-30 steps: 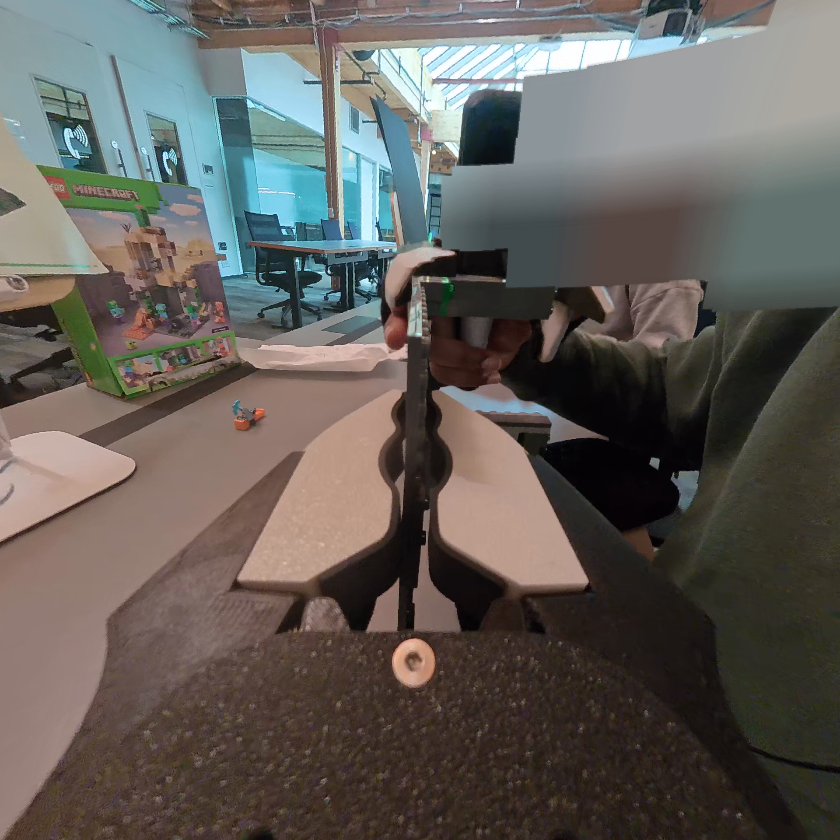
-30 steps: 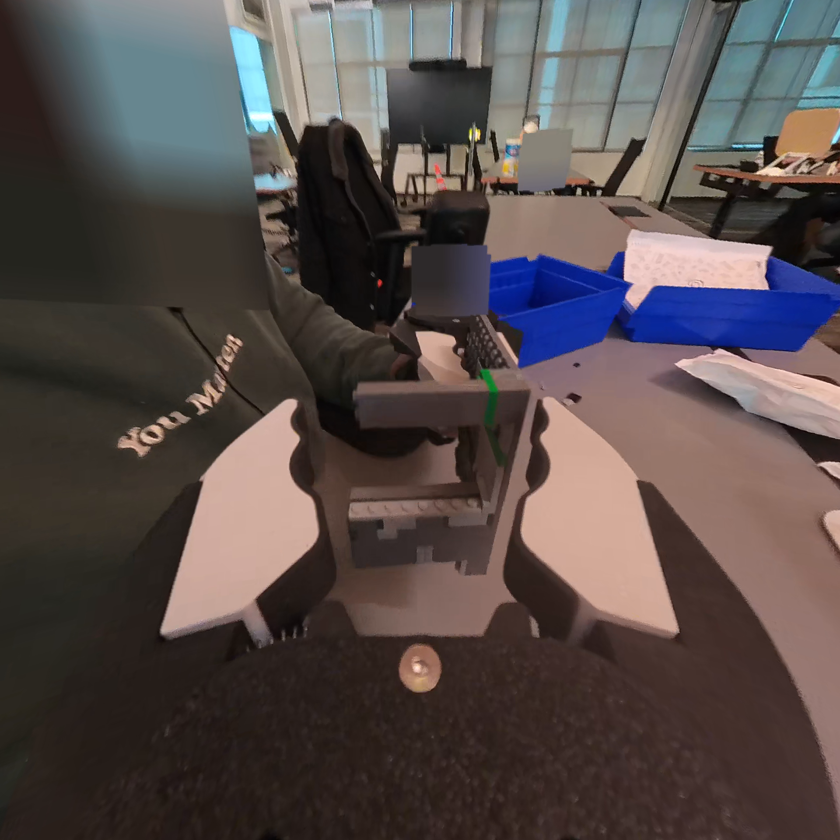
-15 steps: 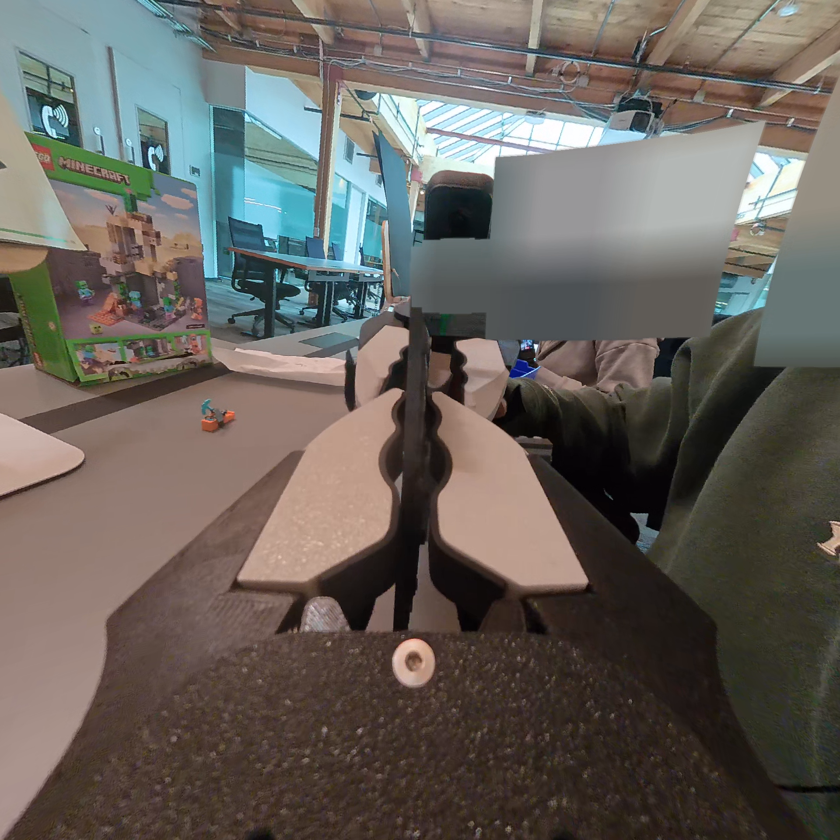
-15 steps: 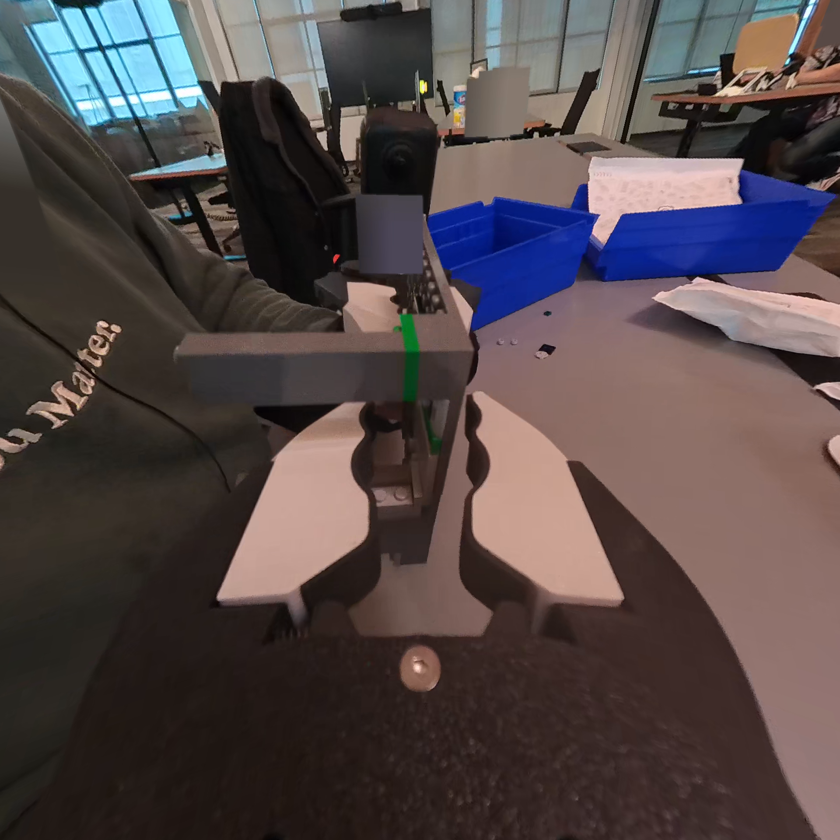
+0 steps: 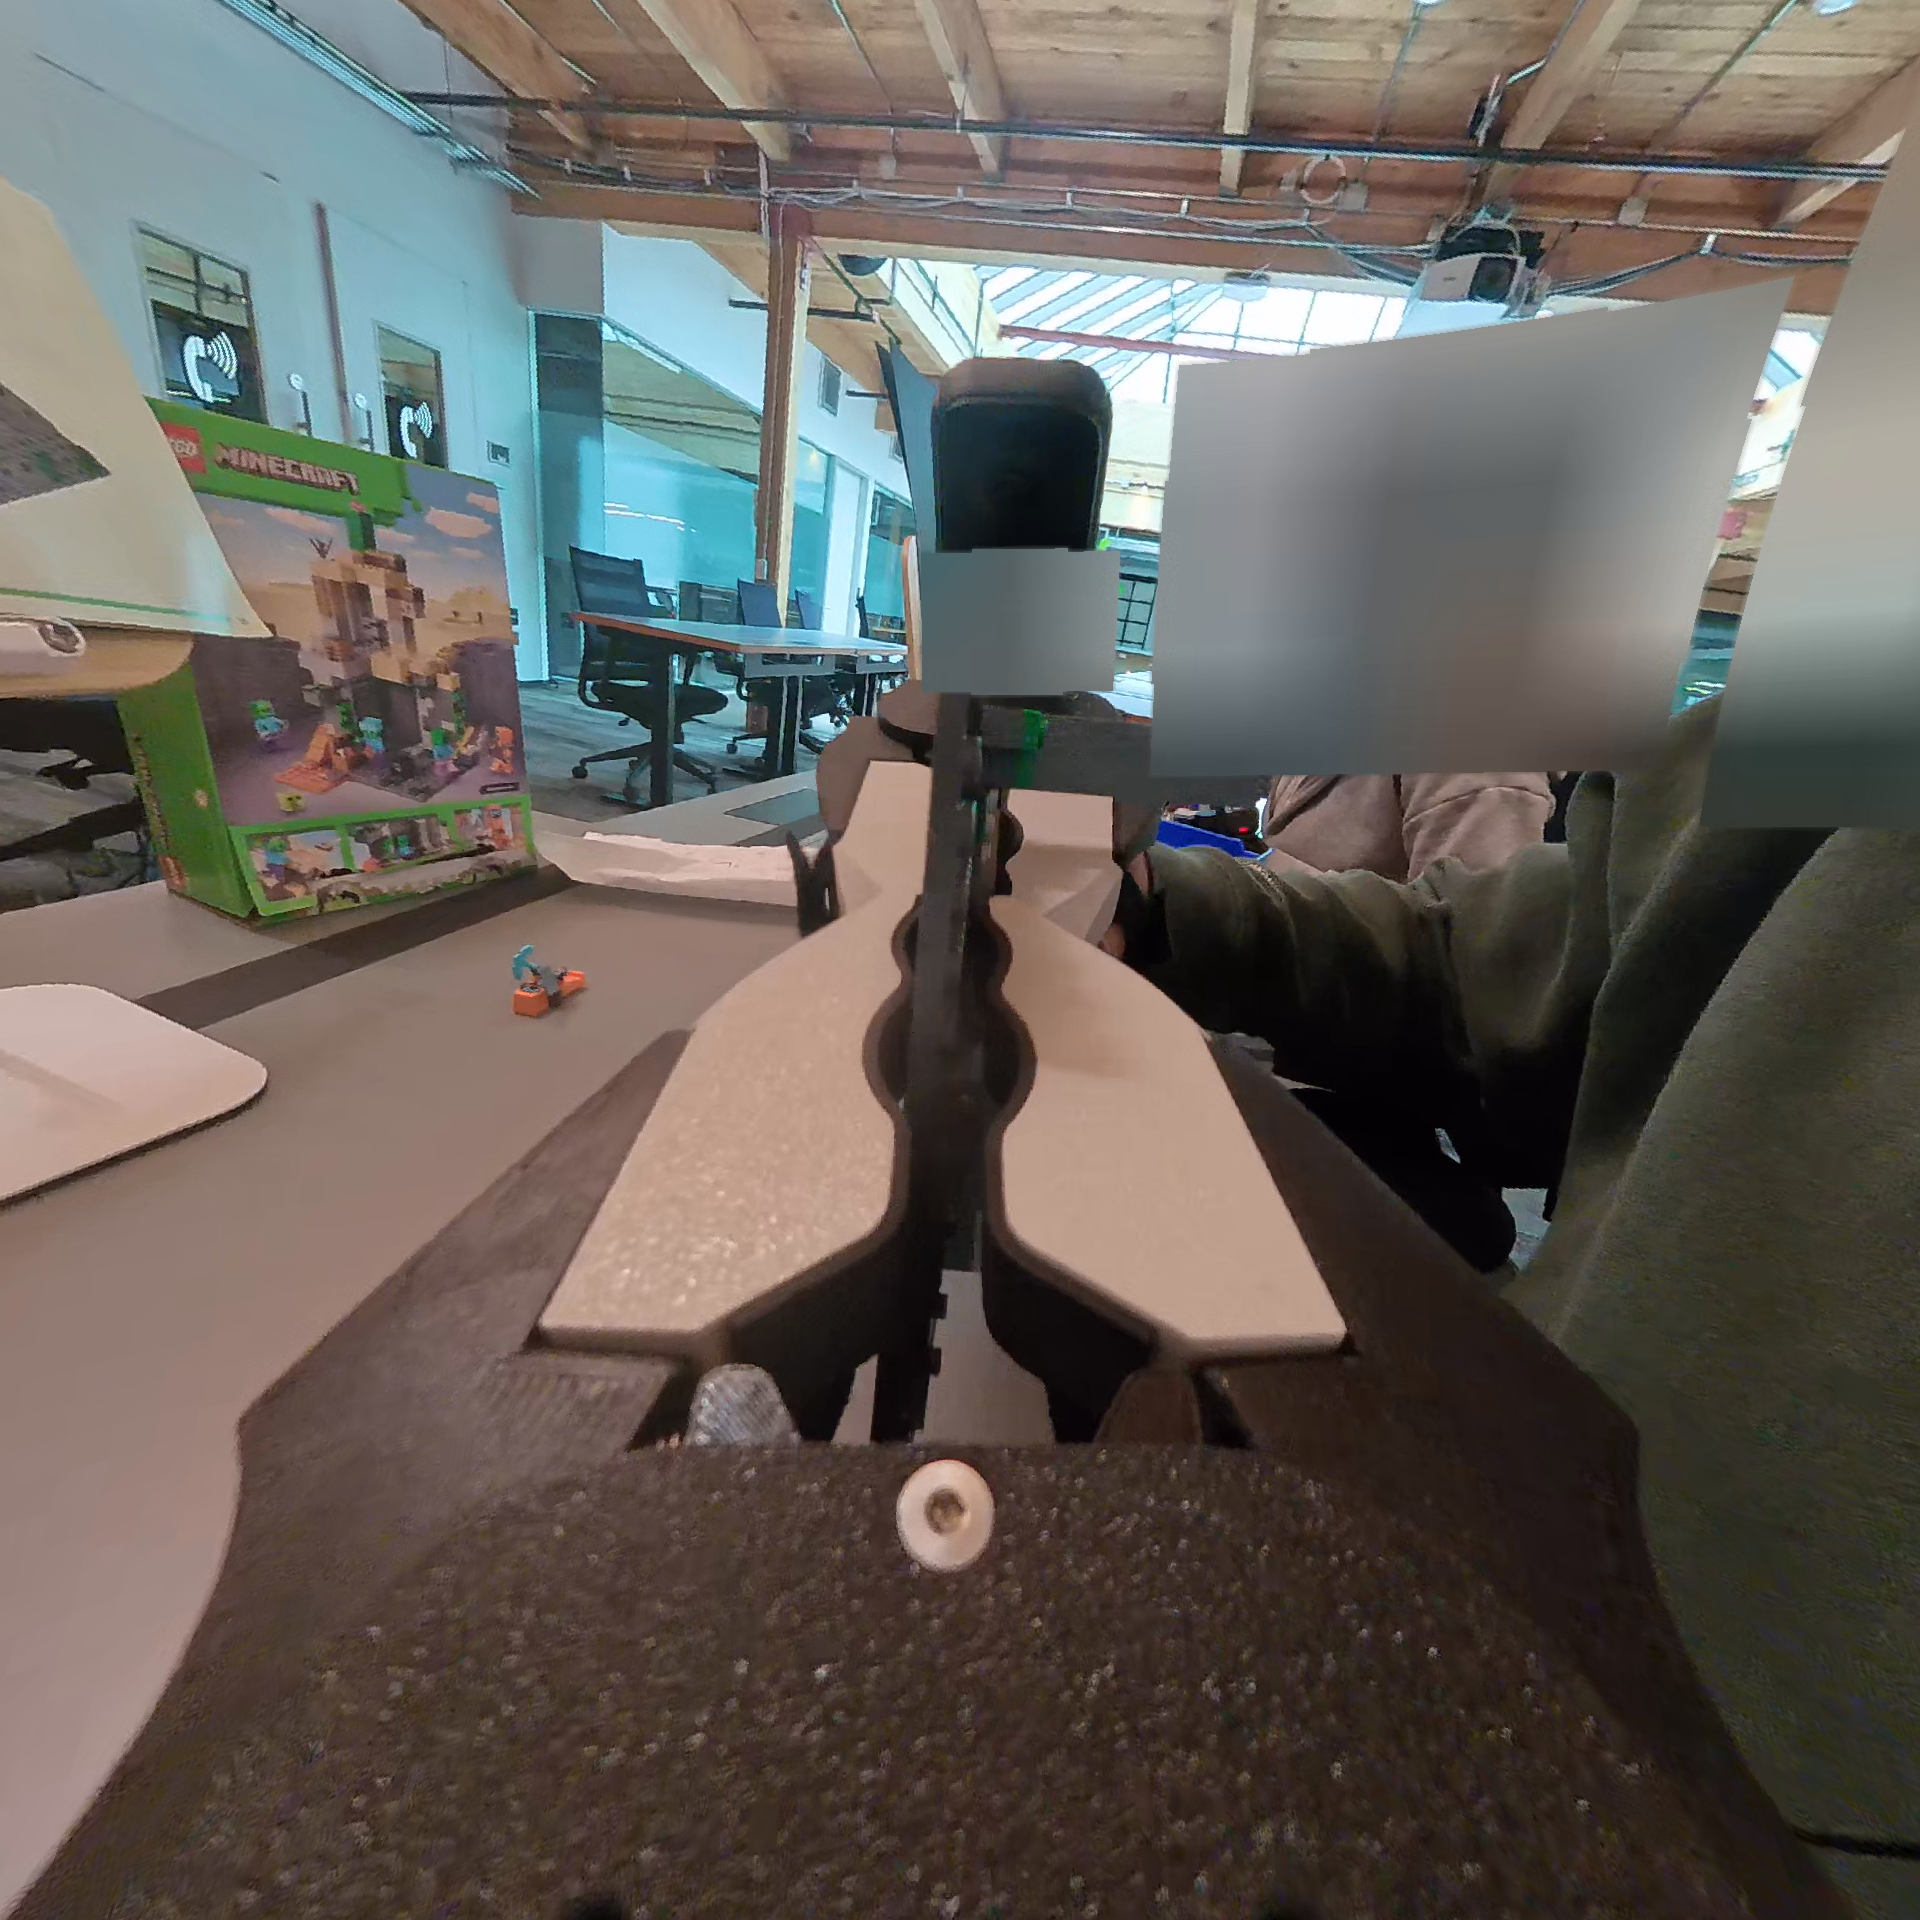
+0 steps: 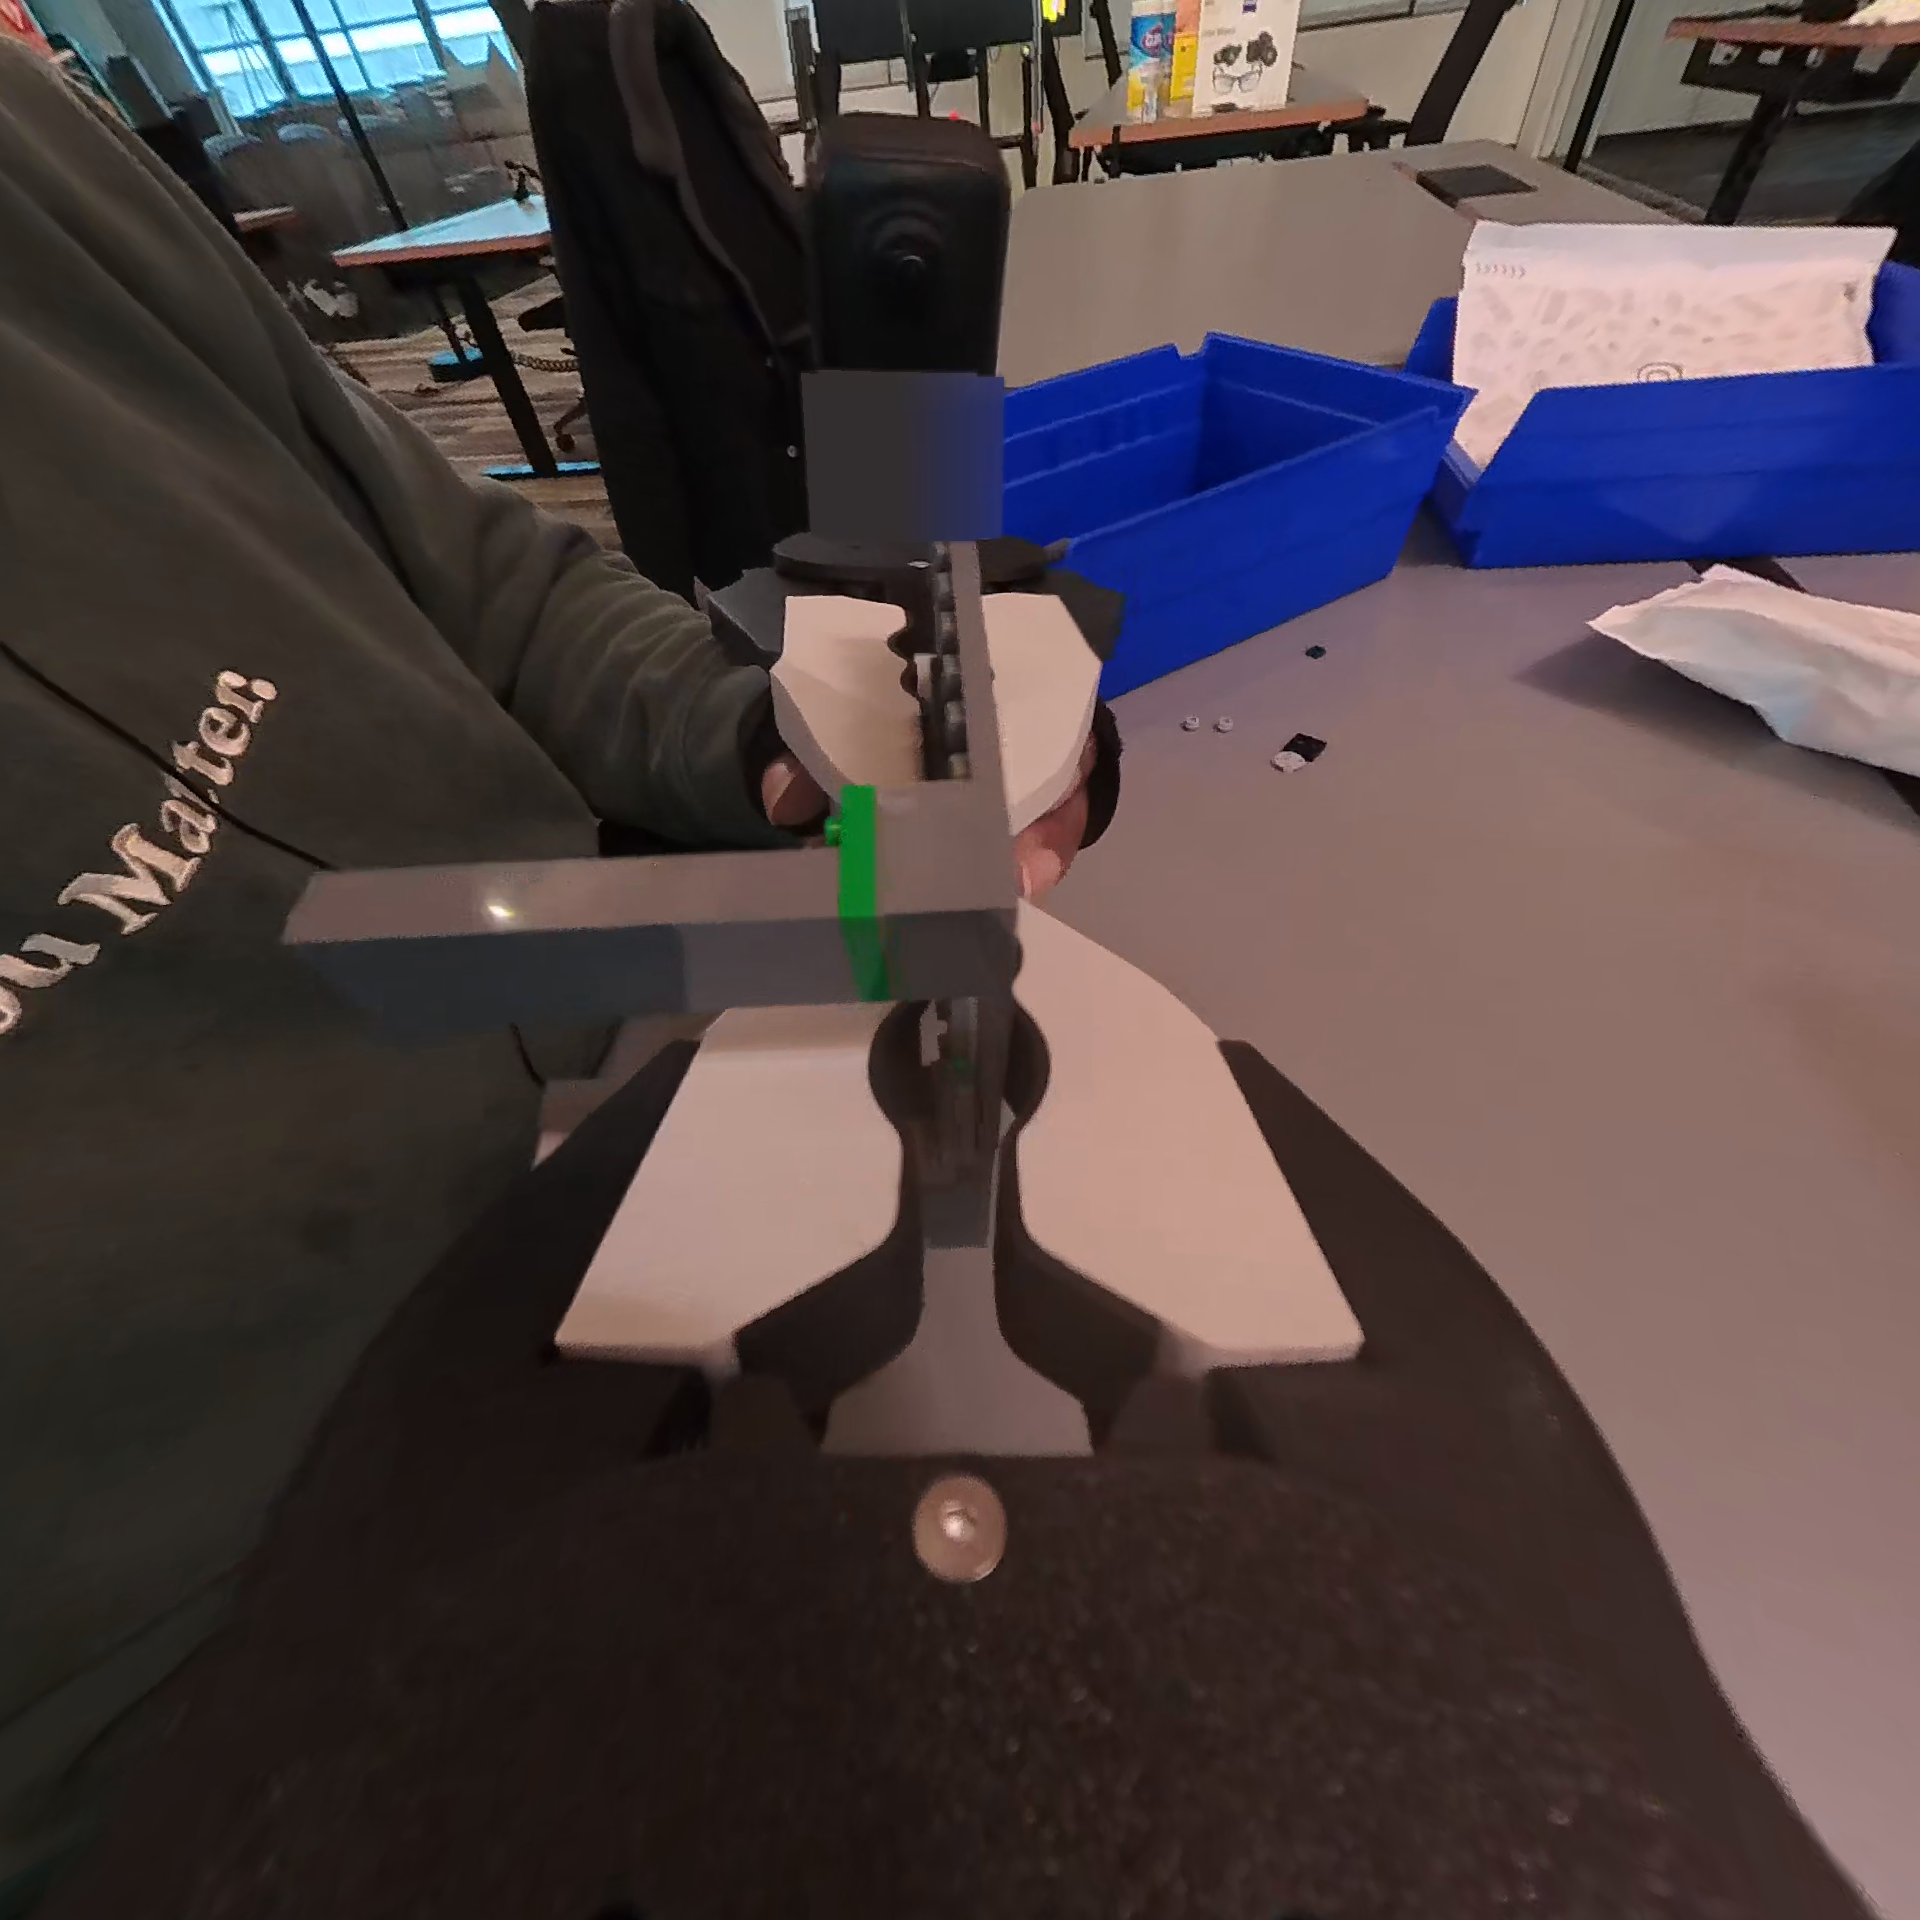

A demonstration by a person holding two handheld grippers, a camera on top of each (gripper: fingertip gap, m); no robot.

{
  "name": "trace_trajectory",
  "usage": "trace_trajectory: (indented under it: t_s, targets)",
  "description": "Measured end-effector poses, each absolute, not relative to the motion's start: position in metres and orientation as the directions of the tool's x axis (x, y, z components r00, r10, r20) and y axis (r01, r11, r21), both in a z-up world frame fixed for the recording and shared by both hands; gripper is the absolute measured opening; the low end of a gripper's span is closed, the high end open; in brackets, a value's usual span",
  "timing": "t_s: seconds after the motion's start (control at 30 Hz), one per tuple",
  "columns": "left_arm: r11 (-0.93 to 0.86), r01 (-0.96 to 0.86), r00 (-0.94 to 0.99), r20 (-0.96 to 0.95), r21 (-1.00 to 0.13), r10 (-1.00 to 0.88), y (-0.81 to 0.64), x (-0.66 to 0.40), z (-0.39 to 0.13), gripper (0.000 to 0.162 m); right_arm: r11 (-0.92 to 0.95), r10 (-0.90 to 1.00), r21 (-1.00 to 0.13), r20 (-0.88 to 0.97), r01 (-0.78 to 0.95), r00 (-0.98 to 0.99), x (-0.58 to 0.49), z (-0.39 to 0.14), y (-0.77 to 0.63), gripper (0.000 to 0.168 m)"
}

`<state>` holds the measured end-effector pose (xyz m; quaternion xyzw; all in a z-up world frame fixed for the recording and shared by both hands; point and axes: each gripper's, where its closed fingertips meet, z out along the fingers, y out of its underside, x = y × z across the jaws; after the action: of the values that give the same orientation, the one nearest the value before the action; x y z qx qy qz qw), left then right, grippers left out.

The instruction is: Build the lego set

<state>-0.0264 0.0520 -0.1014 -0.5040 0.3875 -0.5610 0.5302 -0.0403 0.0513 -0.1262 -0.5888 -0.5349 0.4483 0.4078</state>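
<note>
Left wrist view shows the left tool (image 5: 951, 987) clenched edge-on around a dark grey lego plate (image 5: 948, 935) that stands upright between its white fingers (image 5: 769, 1122). Right wrist view shows the right tool (image 6: 961, 1101) clenched on the near edge of the same grey lego build (image 6: 935, 914), a thin wall with a long grey beam (image 6: 561, 925) running out toward 9 o'clock and a green piece (image 6: 858, 894) at the joint. So the build hangs in the air between the two tools, clear of the grey counter (image 6: 1455, 935).

Both grips are on thin edges, so a small twist of either wrist could bend the wall and pop a stud joint, most likely where the beam meets it by the green piece. The beam is unsupported at its far end and sits close to the person's green sleeve (image 6: 416, 582); brushing it could lever it off. If one tool lets go too soon, the other would carry the whole weight on a narrow pinch and the build may swing or drop. Loose small pieces (image 6: 1294, 750) at 1 o'clock on the counter, before the blue bins (image 6: 1247, 488), could be scattered by a fall
</note>
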Motion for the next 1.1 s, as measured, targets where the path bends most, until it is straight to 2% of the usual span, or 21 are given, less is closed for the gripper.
trace_trajectory:
  t_s: [0.33, 0.63, 0.83, 0.93, 1.1]
  targets:
    - [-0.009, 0.038, 0.051, 0.011, -0.999, -0.999, 0.045, -0.029, -0.113, 0.017, -0.105, 0.993, -0.949, -0.113, 0.297, -0.011, -0.035, -0.127, 0.044, 0.007]
    - [0.020, -0.028, 0.078, -0.022, -0.999, -0.997, 0.045, -0.027, -0.116, 0.008, -0.074, 0.997, -0.953, -0.079, 0.294, -0.003, -0.033, -0.127, 0.045, 0.007]
    - [-0.028, 0.020, 0.054, 0.029, -0.999, -0.998, 0.042, -0.030, -0.109, 0.007, 0.004, 1.000, -0.960, 0.010, 0.279, 0.020, -0.036, -0.121, 0.044, 0.009]
    - [-0.028, 0.011, 0.052, 0.029, -1.000, -0.998, 0.042, -0.029, -0.111, 0.007, 0.023, 1.000, -0.976, 0.027, 0.218, 0.015, -0.037, -0.111, 0.043, 0.017]
    - [-0.039, 0.020, 0.037, 0.039, -0.999, -0.999, 0.040, -0.028, -0.110, 0.007, 0.066, 0.997, -0.979, 0.071, 0.192, 0.019, -0.039, -0.106, 0.042, 0.007]
